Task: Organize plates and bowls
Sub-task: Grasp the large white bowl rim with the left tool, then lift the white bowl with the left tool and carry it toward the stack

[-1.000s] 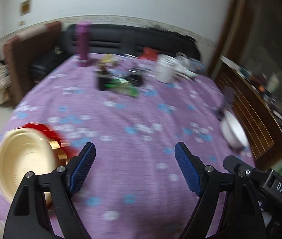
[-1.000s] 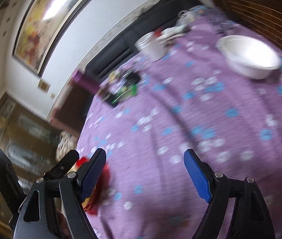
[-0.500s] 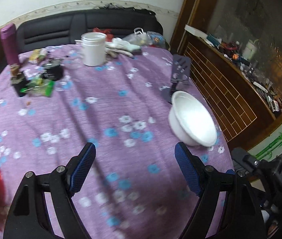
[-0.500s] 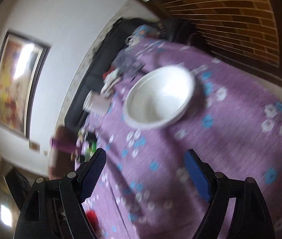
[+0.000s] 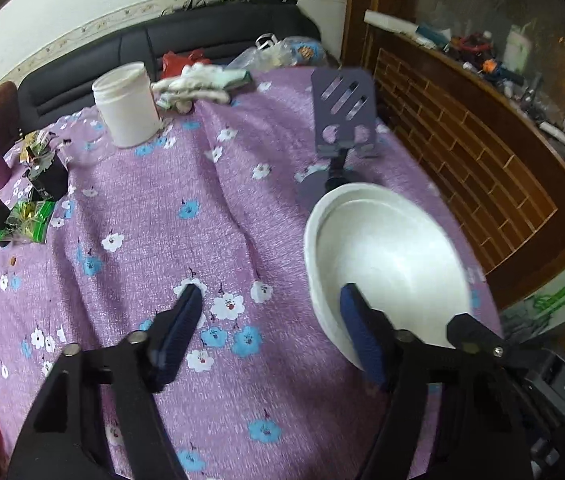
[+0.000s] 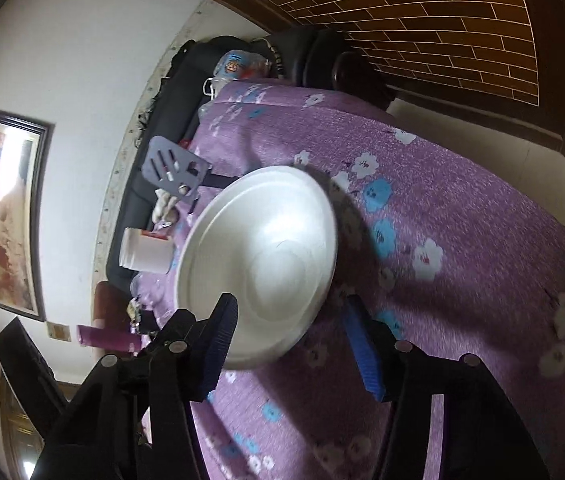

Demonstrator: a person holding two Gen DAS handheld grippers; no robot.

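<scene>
Closing half-open left gripper [image 5: 270,328], right gripper [image 6: 290,336] astride white bowl [image 5: 394,264] rim.

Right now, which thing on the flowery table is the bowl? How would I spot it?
Find the purple flowered tablecloth, then its edge nearest the wooden brick-pattern panel. The bowl sits there, just in front of a grey slotted stand. It is wide, shallow and empty, unlike the tall white lidded jar.
</scene>
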